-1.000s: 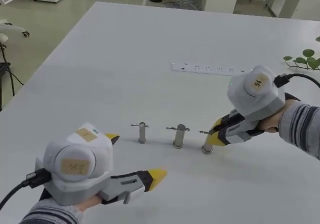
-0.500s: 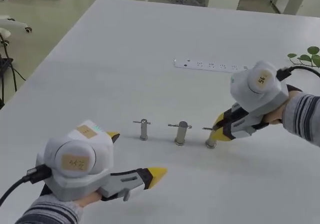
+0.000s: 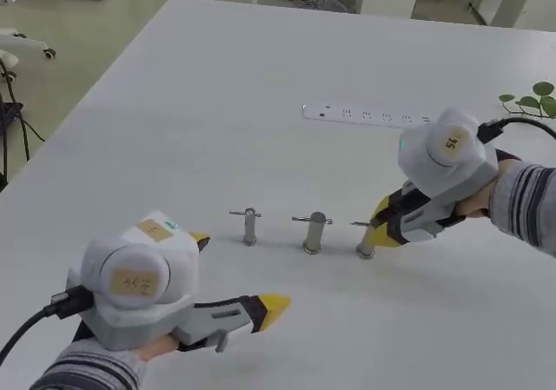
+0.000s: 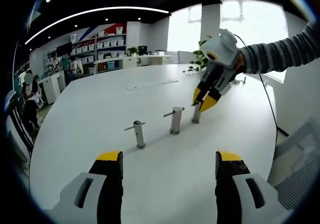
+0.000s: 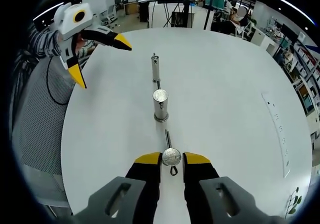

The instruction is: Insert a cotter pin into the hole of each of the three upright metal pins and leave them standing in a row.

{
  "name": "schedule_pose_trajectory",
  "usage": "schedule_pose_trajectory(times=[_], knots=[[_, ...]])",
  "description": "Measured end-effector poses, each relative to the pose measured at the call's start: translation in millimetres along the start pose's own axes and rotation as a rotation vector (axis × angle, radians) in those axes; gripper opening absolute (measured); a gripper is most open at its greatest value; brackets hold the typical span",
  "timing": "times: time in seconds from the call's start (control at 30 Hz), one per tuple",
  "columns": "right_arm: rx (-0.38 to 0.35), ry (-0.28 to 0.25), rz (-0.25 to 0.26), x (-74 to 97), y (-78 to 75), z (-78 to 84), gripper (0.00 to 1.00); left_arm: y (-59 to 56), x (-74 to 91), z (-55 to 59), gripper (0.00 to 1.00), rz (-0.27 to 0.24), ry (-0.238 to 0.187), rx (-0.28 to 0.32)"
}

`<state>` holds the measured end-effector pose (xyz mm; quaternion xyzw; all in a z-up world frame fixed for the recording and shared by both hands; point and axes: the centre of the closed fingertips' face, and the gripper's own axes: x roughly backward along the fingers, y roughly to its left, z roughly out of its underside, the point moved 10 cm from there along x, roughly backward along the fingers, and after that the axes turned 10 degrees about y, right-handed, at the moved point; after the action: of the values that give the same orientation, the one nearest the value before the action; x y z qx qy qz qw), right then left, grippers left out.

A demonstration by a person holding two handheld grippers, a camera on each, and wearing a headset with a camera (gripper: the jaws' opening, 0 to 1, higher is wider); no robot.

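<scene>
Three upright metal pins (image 3: 314, 234) stand in a row on the white table (image 3: 261, 103), each crossed by a cotter pin (image 5: 167, 138); the right hand-held gripper (image 5: 172, 160) closely flanks the rightmost pin (image 3: 366, 247), grip indeterminable, while the left hand-held gripper (image 4: 169, 158) hovers nearby, jaws spread, empty.

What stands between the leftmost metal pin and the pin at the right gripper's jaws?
The middle pin, upright, with a cotter pin through its top. The head view and the left gripper view both show it in line between the two.
</scene>
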<state>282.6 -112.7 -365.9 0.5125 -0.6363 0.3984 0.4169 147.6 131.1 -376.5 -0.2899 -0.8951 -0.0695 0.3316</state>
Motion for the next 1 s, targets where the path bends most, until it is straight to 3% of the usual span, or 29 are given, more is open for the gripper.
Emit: schedule_pose_trajectory(times=[0.2, 0.33, 0.4, 0.6, 0.8, 1.0], knots=[[-0.106, -0.057, 0.045, 10.5, 7.1, 2.5, 0.28, 1.7, 2.2, -2.1, 0.74, -0.005, -0.008, 0.005], [-0.271, -0.134, 0.103, 14.1, 16.1, 8.6, 0.35, 3.0, 3.8, -5.0, 0.73, -0.010, -0.030, 0.010], [-0.365, -0.172, 0.092, 14.4, 24.2, 12.6, 0.37, 3.0, 4.3, -6.3, 0.73, -0.006, -0.032, 0.012], [-0.508, -0.264, 0.140, 18.0, 44.3, 19.9, 0.48, 5.9, 7.2, -10.1, 0.75, -0.017, -0.040, 0.017], [-0.575, -0.317, 0.179, 22.1, 66.7, 25.4, 0.60, 7.7, 8.4, -11.2, 0.81, -0.023, -0.041, 0.030], [-0.663, -0.378, 0.204, 19.9, 87.4, 28.9, 0.65, 5.9, 9.5, -9.6, 0.88, -0.016, -0.043, 0.047]])
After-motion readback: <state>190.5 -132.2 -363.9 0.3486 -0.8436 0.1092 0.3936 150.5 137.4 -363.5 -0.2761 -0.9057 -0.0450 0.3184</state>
